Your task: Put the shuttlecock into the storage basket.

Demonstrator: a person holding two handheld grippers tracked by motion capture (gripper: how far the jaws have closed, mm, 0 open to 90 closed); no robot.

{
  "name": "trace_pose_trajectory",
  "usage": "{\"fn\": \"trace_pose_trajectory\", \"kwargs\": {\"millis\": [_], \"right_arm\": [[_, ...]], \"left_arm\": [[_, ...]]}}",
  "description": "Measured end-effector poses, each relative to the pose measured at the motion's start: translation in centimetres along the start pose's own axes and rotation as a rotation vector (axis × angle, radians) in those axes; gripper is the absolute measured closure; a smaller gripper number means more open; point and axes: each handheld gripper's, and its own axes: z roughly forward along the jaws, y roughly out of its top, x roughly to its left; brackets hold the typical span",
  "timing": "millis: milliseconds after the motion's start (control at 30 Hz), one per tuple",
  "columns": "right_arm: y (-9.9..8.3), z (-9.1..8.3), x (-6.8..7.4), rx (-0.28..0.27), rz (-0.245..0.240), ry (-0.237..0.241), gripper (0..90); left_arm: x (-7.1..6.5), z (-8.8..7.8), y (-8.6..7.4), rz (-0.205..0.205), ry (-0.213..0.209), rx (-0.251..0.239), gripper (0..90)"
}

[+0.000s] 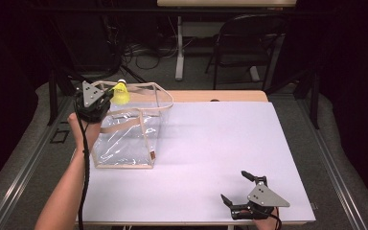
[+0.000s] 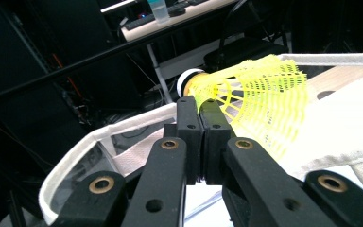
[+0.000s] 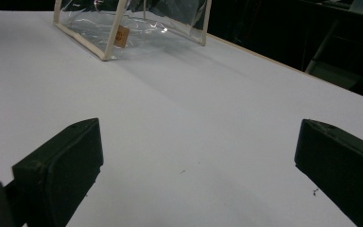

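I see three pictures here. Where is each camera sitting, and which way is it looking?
High view: above the person's side, facing forward and down on the table; it shows a forearm, the left gripper and the right gripper.
Left gripper view: on the left gripper, looking along its shut jaws at the yellow shuttlecock over the clear bag.
Right gripper view: on the right gripper, low over the table, facing the bag between open jaws.
Shared: all three show the bag; the high and left gripper views both show the shuttlecock.

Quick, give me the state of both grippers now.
Left hand-held gripper: shut on the yellow shuttlecock, above the clear bag.
Right hand-held gripper: open, holding nothing, low over the table.
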Motion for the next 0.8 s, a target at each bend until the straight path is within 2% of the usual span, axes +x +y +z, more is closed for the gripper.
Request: {"fn": "trace_pose_trajectory", "kwargs": {"millis": [433, 800], "right_arm": [[-0.02, 0.09, 0.01, 0.002, -0.002, 0.002, 1.4], [0.01, 0.1, 0.02, 0.002, 0.001, 0.001, 1.4]], "left_arm": [[0.12, -0.08, -0.3, 0.0, 0.019, 0.031, 89.0], [-0.47, -0.1, -0.07, 0.008, 0.03, 0.043, 89.1]]}}
